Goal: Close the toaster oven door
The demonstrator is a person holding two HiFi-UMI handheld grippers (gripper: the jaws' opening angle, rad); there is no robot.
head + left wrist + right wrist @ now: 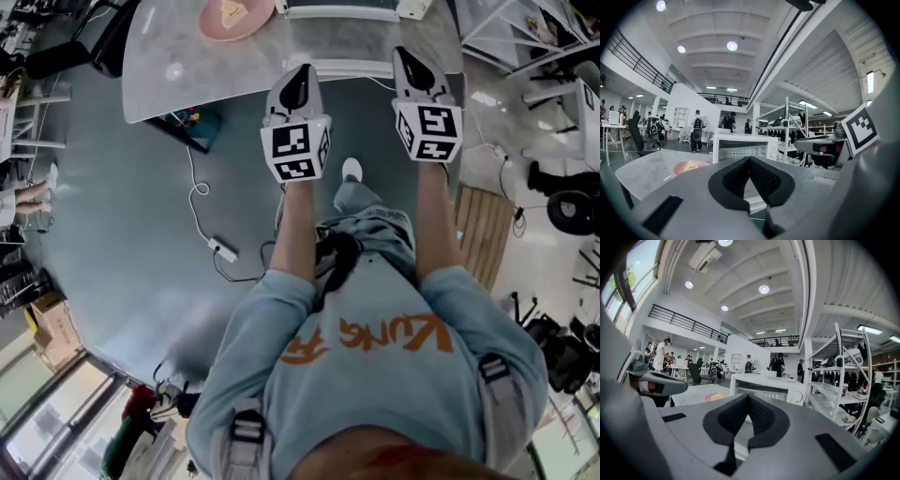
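- Standing at the near edge of a pale grey marbled table [169,66], a person holds both grippers out in front, about level, side by side and apart.
- Left gripper [302,75]: grey shell, black ribbed pads, marker cube on its back. Jaws are pressed together at the tips, nothing between them.
- Right gripper [410,58]: same build, jaws also together, empty.
- White boxy toaster oven [342,7] sits further back on the table, straight ahead. Both gripper views look right at its front.
- Its glass door [342,67] is dropped open toward the person and lies roughly flat. The white front edge is nearest the grippers and the cavity is exposed.
- Round pink plate [234,14] with a yellowish bit of food sits left of the oven, apart from it. Not part of the job.
- Step in hand, as I read it: the approach. Door not yet touched, task barely begun. Both tips are near the door's front edge; whether they are over it or short of it, can't tell.
- Next move, my guess: get a closed tip under the door's free edge, then lift and swing it up and away until it meets the oven front. A push should do, no grip needed.
- Risks: the oven looks light and may slide back on the smooth top. A tip could also slip off the edge and let the door drop again.
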